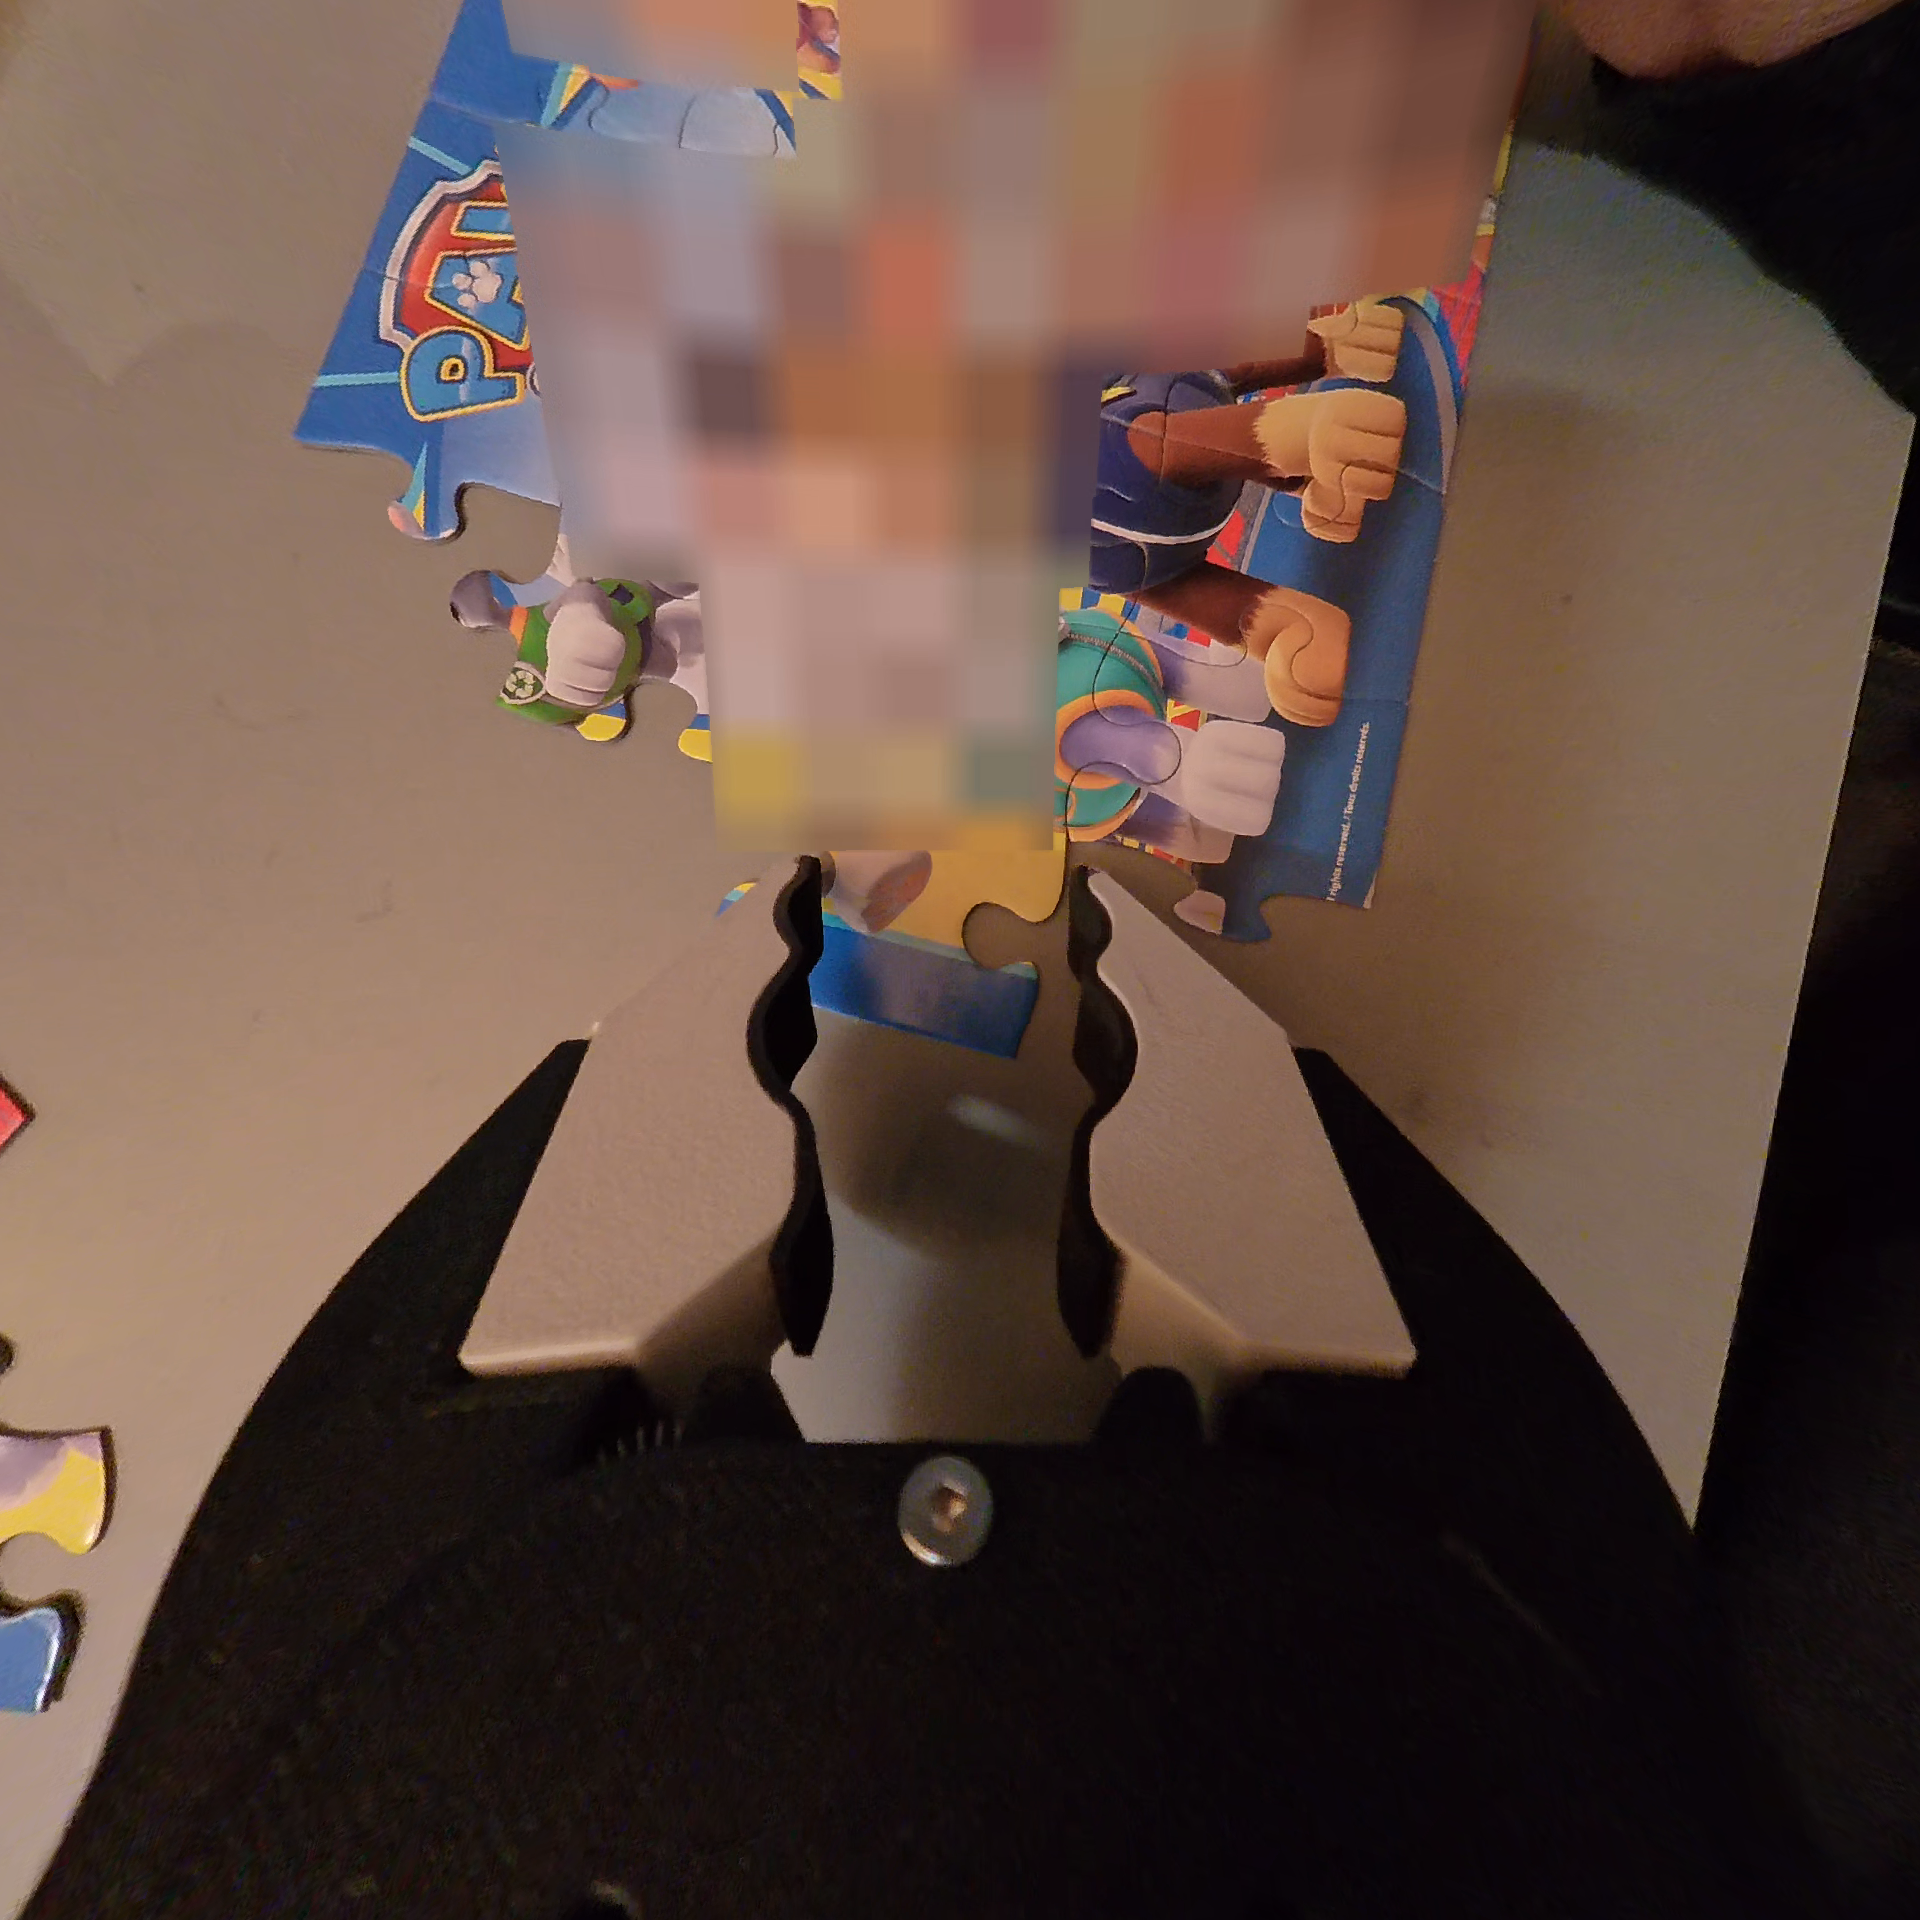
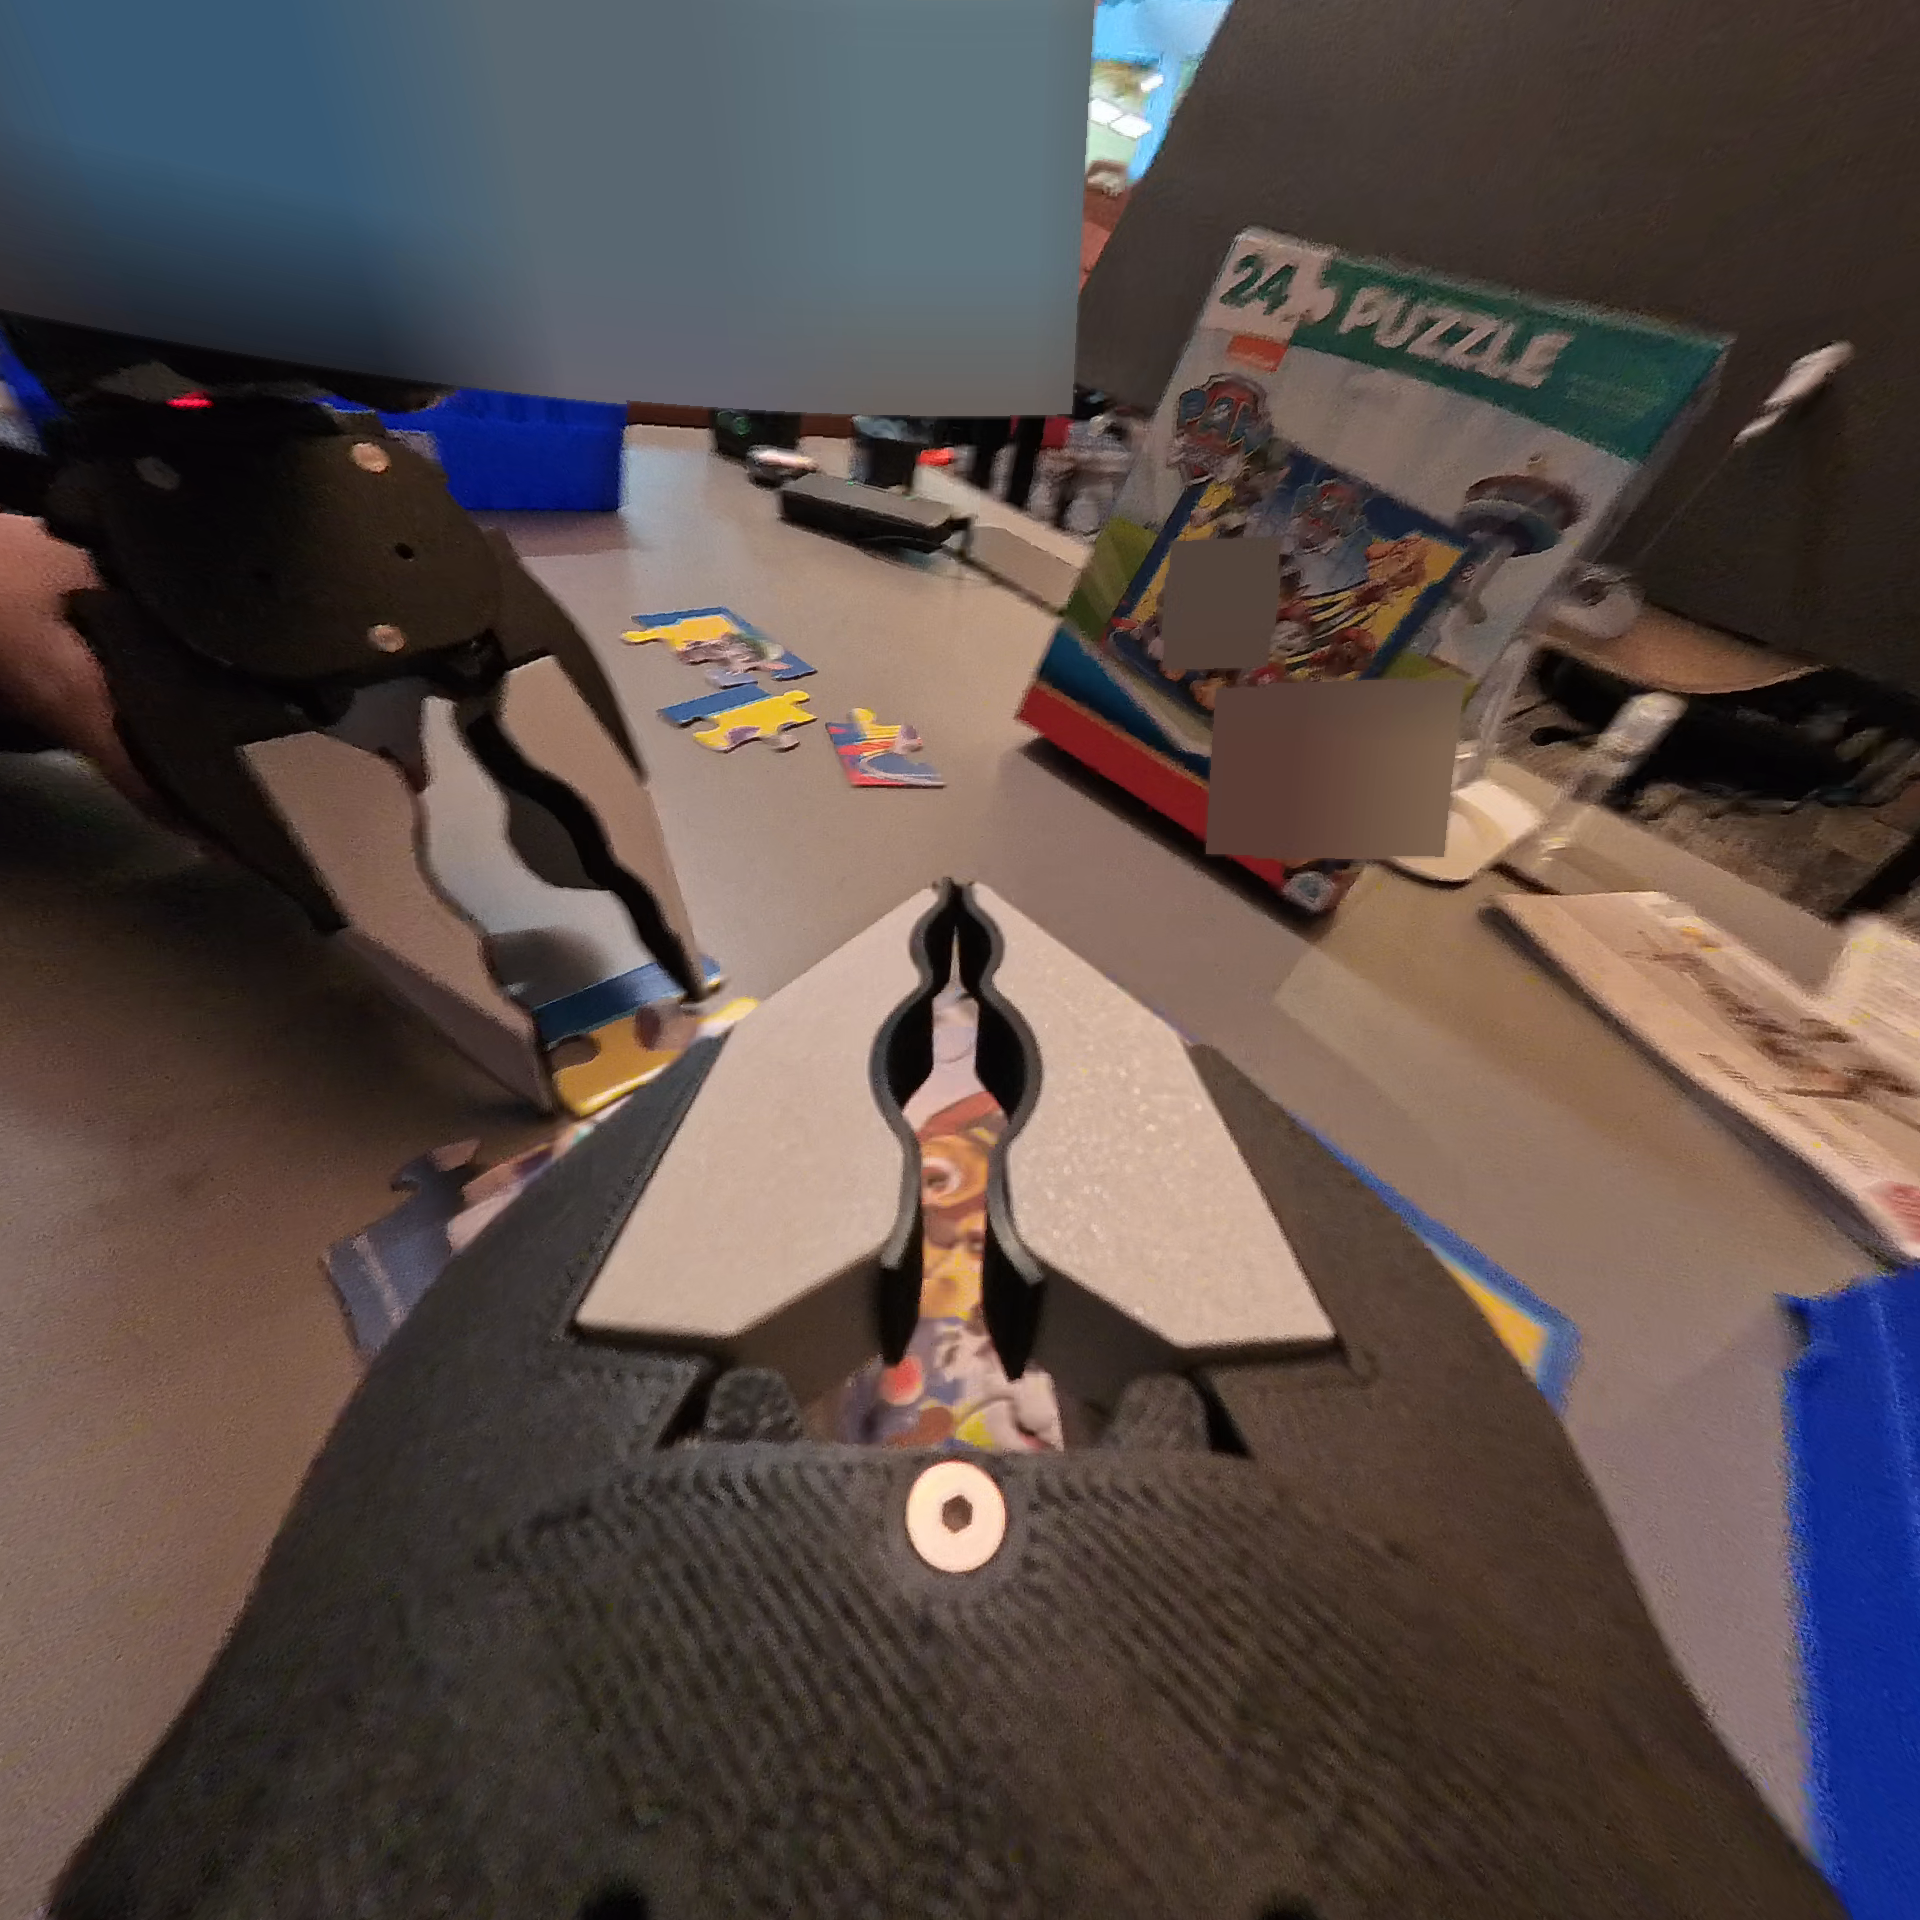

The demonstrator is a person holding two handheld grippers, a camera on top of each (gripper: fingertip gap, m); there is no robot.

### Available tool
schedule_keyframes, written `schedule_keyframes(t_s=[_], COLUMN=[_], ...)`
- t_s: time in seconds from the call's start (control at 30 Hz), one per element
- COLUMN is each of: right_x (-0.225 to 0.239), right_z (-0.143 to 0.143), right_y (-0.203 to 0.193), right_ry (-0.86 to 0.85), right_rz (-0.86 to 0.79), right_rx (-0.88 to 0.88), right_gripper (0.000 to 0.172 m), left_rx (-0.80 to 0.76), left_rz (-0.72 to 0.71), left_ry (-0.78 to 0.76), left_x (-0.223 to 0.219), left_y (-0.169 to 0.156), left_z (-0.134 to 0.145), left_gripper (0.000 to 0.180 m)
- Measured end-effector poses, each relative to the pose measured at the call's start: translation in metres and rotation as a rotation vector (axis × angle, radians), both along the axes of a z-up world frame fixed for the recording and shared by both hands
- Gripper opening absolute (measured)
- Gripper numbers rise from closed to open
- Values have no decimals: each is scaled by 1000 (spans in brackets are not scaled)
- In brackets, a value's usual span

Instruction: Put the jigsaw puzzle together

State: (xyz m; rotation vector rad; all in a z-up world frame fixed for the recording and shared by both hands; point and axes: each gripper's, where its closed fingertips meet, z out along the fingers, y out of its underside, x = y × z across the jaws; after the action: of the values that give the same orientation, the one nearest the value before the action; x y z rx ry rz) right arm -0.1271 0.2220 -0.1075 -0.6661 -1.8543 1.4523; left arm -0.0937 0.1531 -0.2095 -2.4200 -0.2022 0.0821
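straddling a blue-and-yellow puzzle piece (image 1: 925,956) flat on the grey surface (image 1: 208,831), left claw (image 1: 940,904) parted, pads not pressing it; right claw (image 2: 954,891) fully closed, bare, over the assembled puzzle (image 2: 951,1174).

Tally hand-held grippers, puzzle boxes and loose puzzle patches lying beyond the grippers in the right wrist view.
Hand-held grippers: 2 (left hand-held gripper, right hand-held gripper)
Puzzle box: 1
Loose puzzle patches: 3
Total: 6
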Motion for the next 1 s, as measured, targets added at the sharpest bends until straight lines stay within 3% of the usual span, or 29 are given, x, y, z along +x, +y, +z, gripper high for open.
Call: schedule_keyframes(t_s=[0.13,0.4,0.57,1.0], right_x=[24,26,23,23], right_z=[-41,-82,-96,-96], right_y=[-40,-56,-56,-56], right_ry=[-262,-332,-374,-372], right_rz=[273,246,219,217], right_rx=[62,331,408,409], right_gripper=[0,0,0,0], left_rx=[8,9,15,25], left_rz=[11,18,21,23], left_ry=[-26,-41,-45,-59], left_x=[-1,-1,-1,-1], left_y=[-1,-3,-3,-2], left_z=[-1,-1,-1,-1], left_gripper=[46,44,44,43])
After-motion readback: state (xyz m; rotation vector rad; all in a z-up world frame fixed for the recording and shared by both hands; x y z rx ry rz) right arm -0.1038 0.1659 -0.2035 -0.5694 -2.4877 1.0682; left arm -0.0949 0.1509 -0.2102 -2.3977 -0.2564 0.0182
